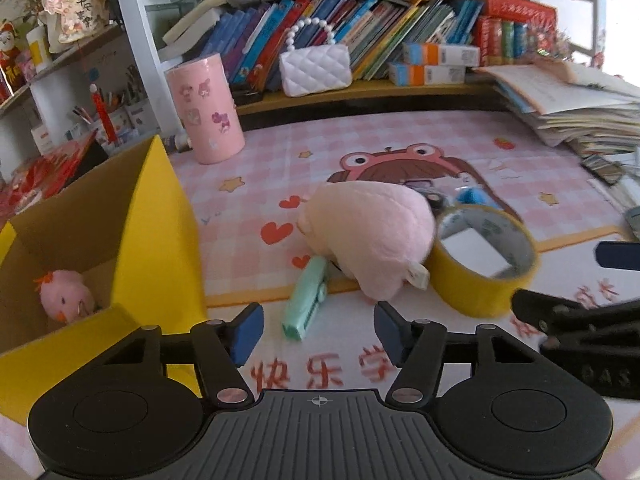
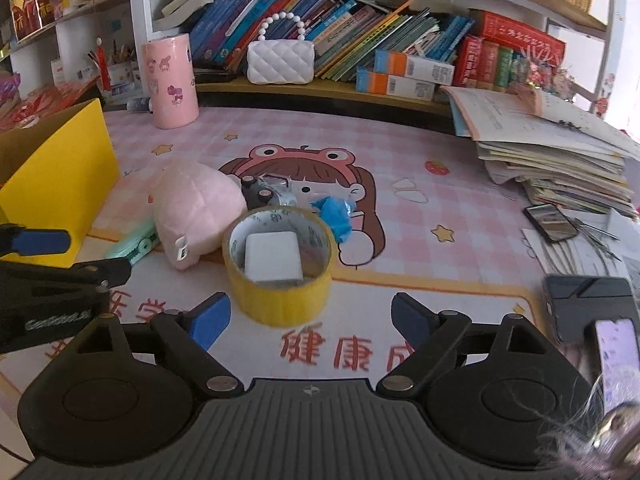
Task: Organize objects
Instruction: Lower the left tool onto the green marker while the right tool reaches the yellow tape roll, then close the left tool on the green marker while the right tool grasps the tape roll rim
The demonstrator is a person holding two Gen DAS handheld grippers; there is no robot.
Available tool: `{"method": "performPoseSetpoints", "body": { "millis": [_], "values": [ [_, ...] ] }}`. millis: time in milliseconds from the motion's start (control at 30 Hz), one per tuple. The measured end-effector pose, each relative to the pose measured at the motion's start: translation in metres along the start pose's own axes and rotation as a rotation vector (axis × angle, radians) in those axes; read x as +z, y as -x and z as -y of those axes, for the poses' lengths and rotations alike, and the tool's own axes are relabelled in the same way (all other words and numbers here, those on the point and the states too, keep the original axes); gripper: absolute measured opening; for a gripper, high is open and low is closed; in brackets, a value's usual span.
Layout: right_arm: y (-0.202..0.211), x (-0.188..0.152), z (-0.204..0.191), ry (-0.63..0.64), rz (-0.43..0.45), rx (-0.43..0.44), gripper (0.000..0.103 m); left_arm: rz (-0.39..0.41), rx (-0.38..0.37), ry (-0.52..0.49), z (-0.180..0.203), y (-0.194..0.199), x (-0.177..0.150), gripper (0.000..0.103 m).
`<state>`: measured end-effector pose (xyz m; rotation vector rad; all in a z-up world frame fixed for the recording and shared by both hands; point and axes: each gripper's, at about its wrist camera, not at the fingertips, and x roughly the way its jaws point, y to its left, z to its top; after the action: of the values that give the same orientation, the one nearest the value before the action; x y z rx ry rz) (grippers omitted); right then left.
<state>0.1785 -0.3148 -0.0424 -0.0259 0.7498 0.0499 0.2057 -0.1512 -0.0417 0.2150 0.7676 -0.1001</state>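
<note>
A pink plush (image 1: 368,236) (image 2: 196,208) lies on the cartoon desk mat. Beside it stands a yellow tape roll (image 1: 480,264) (image 2: 280,272) with a white block (image 2: 274,258) inside its ring. A mint-green pen-like item (image 1: 306,300) (image 2: 134,246) lies against the plush. My left gripper (image 1: 320,330) is open, with the green item's near end on the mat between its fingers, untouched. My right gripper (image 2: 310,316) is open just short of the tape roll. At the left stands an open yellow box (image 1: 152,240) (image 2: 60,184) holding a small pink chick plush (image 1: 64,300).
Behind the plush lie a blue crumpled item (image 2: 334,216) and a small black-and-silver thing (image 2: 264,192). A pink cylinder (image 1: 204,108) and a white quilted purse (image 2: 280,62) stand at the back below the bookshelf. Stacked papers (image 2: 552,160) and two phones (image 2: 550,222) (image 2: 588,308) fill the right side.
</note>
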Motion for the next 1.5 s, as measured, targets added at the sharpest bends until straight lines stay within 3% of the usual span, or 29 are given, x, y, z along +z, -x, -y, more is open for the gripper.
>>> {"method": "performPoseSetpoints", "body": {
  "millis": [100, 367, 467, 667, 767, 933, 1200, 1500],
  "values": [
    [-0.013, 0.003, 0.001, 0.01, -0.012, 0.019, 0.091, -0.023, 0.039, -0.013, 0.002, -0.02, 0.007, 0.053],
    [-0.039, 0.012, 0.001, 0.043, -0.015, 0.066, 0.094, -0.122, 0.003, 0.022, -0.006, -0.061, 0.014, 0.044],
    [-0.051, 0.016, 0.001, 0.048, -0.026, 0.086, 0.096, -0.113, 0.005, 0.038, -0.006, -0.064, 0.014, 0.043],
    [-0.071, 0.022, -0.006, 0.083, -0.052, 0.109, 0.097, -0.123, -0.045, 0.077, -0.008, -0.065, 0.016, 0.022],
    [-0.074, 0.022, -0.009, 0.105, -0.047, 0.117, 0.081, -0.136, -0.067, 0.085, -0.007, -0.06, 0.013, 0.019],
    [-0.062, 0.022, -0.007, 0.05, -0.045, 0.126, 0.08, -0.105, -0.12, 0.108, -0.01, -0.037, 0.008, 0.018],
    [-0.009, 0.02, -0.007, -0.052, 0.017, 0.081, 0.08, -0.046, -0.21, 0.162, -0.024, 0.014, -0.001, 0.018],
    [0.028, -0.006, -0.04, -0.051, -0.039, 0.079, 0.08, -0.045, -0.238, 0.203, -0.056, 0.055, -0.042, 0.018]
  ]
}}
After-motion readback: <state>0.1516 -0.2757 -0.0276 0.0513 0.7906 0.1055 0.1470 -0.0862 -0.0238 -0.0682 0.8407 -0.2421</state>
